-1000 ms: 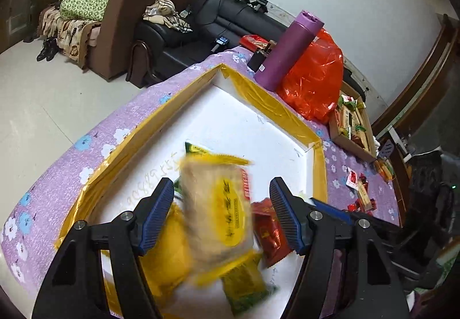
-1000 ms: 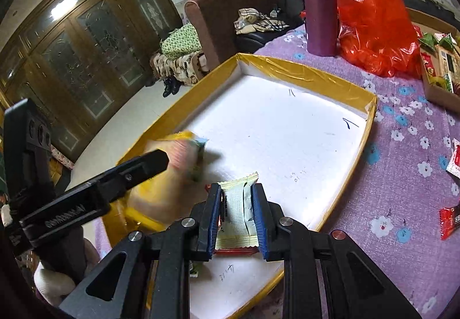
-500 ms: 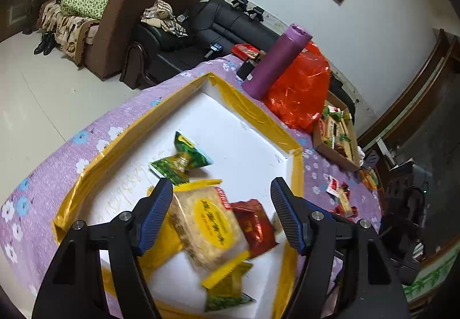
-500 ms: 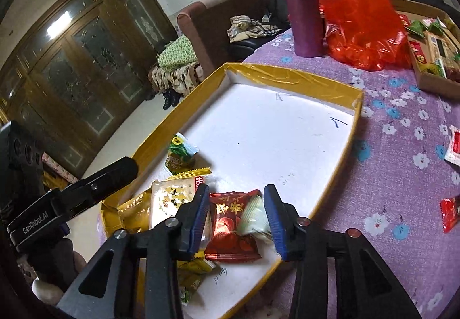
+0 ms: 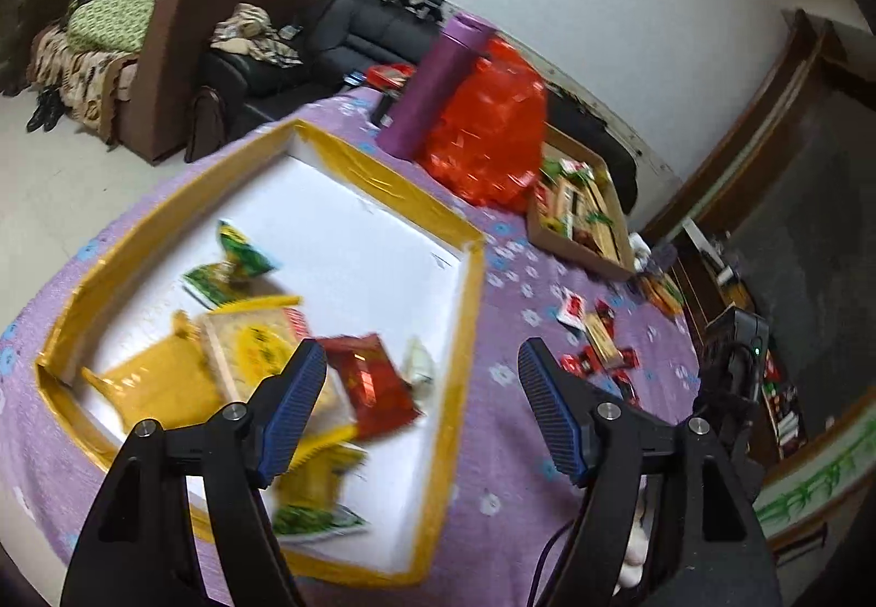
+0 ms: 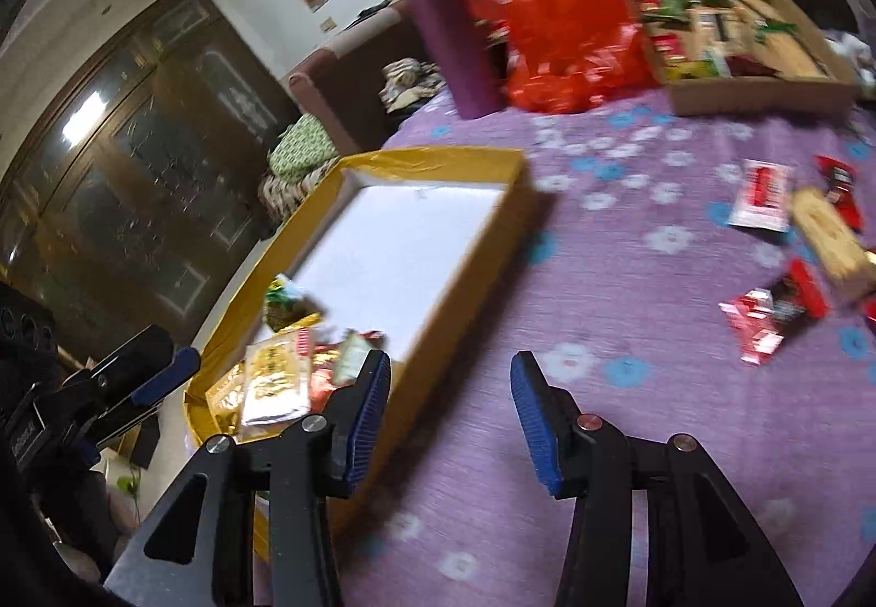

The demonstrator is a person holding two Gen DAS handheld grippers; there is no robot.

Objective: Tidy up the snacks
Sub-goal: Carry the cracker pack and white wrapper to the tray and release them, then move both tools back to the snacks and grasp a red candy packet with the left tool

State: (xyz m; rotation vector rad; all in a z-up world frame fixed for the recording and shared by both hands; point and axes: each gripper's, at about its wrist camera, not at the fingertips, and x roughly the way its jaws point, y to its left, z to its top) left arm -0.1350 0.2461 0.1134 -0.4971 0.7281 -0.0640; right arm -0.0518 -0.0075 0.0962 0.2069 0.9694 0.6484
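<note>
Both grippers are empty, fingers spread: the left gripper [image 5: 421, 410] over the tray's [image 5: 465, 311] near right rim, the right gripper [image 6: 450, 415] above the purple cloth [image 6: 629, 289]. Several snacks [image 5: 306, 366] lie heaped in the tray's near end; loose packets [image 6: 783, 246] wait far right. The next move looks like reaching for one of those. Motion blur hides their labels.

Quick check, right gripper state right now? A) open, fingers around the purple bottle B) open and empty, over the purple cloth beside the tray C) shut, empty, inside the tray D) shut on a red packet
B. The right gripper has its jaws spread wide with nothing between them, only the purple tablecloth behind, just right of the yellow-rimmed tray.
</note>
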